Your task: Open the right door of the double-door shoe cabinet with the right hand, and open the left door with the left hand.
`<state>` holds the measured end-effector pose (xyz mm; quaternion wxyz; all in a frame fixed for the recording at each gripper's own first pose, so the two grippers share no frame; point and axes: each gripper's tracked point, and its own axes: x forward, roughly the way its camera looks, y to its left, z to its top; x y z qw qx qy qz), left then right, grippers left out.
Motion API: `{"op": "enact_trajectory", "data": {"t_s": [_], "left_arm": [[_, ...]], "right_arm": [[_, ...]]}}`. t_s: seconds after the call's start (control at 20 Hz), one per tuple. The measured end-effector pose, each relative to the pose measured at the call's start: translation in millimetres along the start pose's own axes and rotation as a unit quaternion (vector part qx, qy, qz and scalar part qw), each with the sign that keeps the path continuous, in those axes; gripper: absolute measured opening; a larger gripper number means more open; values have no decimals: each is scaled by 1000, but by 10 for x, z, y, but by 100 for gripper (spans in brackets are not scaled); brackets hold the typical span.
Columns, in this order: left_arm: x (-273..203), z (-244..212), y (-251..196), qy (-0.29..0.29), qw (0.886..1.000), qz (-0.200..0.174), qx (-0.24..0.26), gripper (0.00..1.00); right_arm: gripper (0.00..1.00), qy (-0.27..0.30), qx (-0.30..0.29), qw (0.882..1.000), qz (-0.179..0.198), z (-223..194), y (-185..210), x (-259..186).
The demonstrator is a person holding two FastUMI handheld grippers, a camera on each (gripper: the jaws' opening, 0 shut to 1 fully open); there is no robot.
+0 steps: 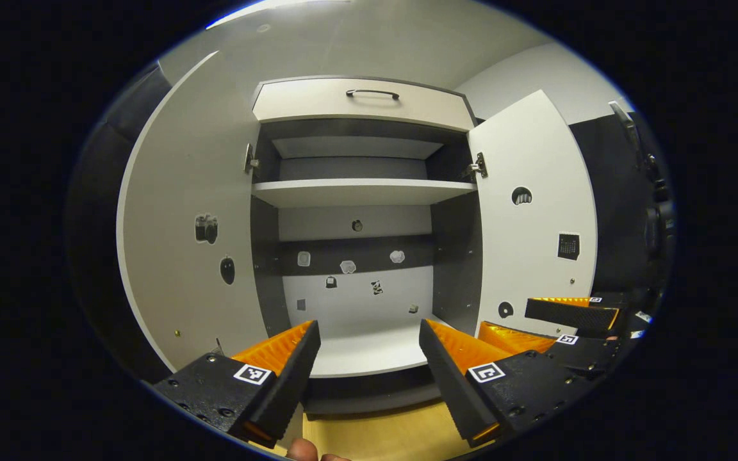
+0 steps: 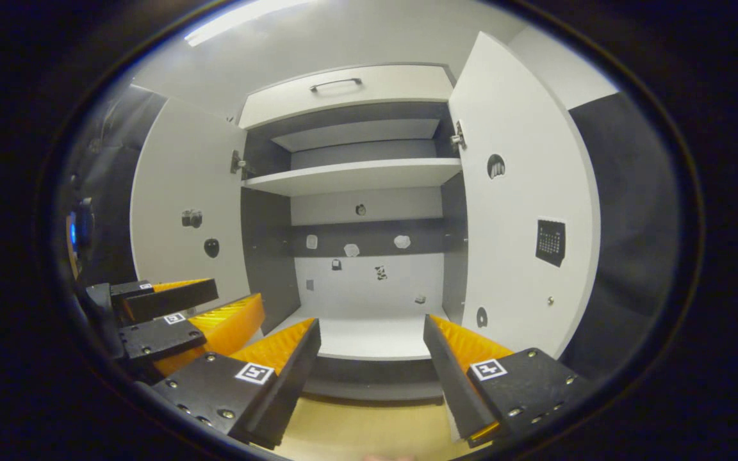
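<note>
Pale wood floor (image 1: 394, 435) runs along the bottom of both views, with a light grey wall (image 1: 407, 45) above and dark cloth at the frame's sides. The shoe cabinet (image 1: 359, 192) stands at centre frame, both doors swung wide. The left door (image 1: 183, 256) fills the left of the left gripper view; the right door (image 2: 523, 211) fills the right of the right gripper view (small dark stickers dot their inner faces). Inside, a white shelf (image 1: 362, 191) crosses the upper part and a white bottom board (image 1: 369, 352) lies low; the back panel carries little stickers. A drawer front with a dark handle (image 1: 372, 93) sits on top. My left gripper (image 1: 369, 349) hangs with fingers apart, holding nothing. My right gripper (image 2: 372, 349) is likewise spread and empty, in front of the cabinet.
</note>
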<state>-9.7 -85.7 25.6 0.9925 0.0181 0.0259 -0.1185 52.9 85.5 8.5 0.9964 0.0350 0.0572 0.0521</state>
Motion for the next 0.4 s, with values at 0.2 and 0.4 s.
{"op": "enact_trajectory", "data": {"t_s": [0.2,0.4], "left_arm": [[20,-38,7,5,1000,-6,-5,96],[14,-28,45,3,1000,-8,-4,96]], "right_arm": [[96,-3,-1,1000,-18,7,-107,-23],[96,-9,1,1000,-27,33,-137,-35]]}}
